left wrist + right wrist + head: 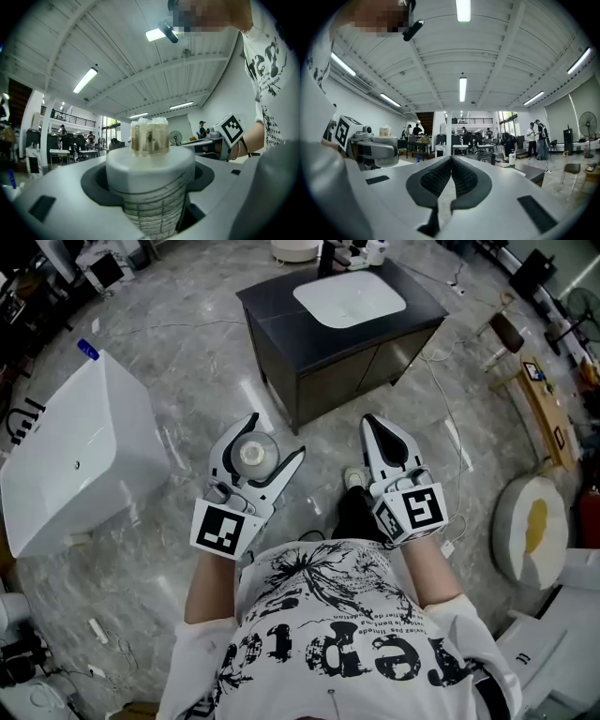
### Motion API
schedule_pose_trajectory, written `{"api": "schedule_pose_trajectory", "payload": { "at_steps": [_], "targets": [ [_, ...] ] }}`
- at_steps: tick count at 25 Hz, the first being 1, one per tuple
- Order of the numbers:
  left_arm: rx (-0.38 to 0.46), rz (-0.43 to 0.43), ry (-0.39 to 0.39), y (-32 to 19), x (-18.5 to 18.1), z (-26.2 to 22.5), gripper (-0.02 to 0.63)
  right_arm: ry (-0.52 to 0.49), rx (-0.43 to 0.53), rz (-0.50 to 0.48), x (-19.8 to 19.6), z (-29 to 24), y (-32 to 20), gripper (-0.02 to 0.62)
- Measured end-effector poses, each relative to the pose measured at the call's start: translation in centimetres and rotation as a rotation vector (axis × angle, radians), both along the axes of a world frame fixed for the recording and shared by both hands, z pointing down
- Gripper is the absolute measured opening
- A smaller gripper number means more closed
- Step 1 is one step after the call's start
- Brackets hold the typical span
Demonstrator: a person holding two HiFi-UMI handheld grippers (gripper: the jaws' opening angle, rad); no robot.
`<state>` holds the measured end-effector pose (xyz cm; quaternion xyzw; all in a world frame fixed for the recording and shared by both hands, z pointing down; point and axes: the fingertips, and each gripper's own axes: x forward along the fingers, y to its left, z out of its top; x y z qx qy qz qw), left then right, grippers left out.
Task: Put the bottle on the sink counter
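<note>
The bottle, with a white collar and a clear cap, stands upright between the jaws of my left gripper, which is shut on it. In the left gripper view the bottle fills the middle, pointing up toward the ceiling. My right gripper is beside it at chest height, its jaws shut on nothing, and its dark pads meet in the right gripper view. The sink counter, a dark cabinet with a white basin, stands a short way ahead on the floor.
A white bathtub sits at the left with a blue-capped item on its far corner. A round white and yellow object and a wooden bench are at the right. Cables run over the grey marble floor.
</note>
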<state>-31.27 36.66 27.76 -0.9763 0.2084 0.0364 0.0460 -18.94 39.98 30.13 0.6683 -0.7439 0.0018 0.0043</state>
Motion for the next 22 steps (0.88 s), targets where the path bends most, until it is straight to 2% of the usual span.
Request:
{"api": "schedule_pose_trajectory", "payload": {
  "at_steps": [4,14,16,20,22],
  "targets": [
    [-0.002,-0.072,-0.012,-4.3,5.4,0.7,0.348,-0.017,-0.009,-0.076,5.3,1.1,-5.2,0.015],
    [-0.018,-0.253,-0.038,-16.1,22.7,-0.3,0.348,-0.002,-0.045,-0.245,23.3,0.1,-19.2,0.015],
    [-0.017,-0.289,-0.07,-18.2,25.1,0.0,0.348,0.004,-0.054,-0.291,25.5,0.0,-21.8,0.015],
    [-0.039,-0.362,0.005,-21.9,29.2,-0.9,0.348,0.009,-0.072,-0.358,29.0,0.4,-26.1,0.015],
    [-0.047,-0.37,-0.027,-23.4,30.6,-0.3,0.348,-0.001,-0.077,-0.369,30.3,0.7,-27.7,0.015]
  ]
}}
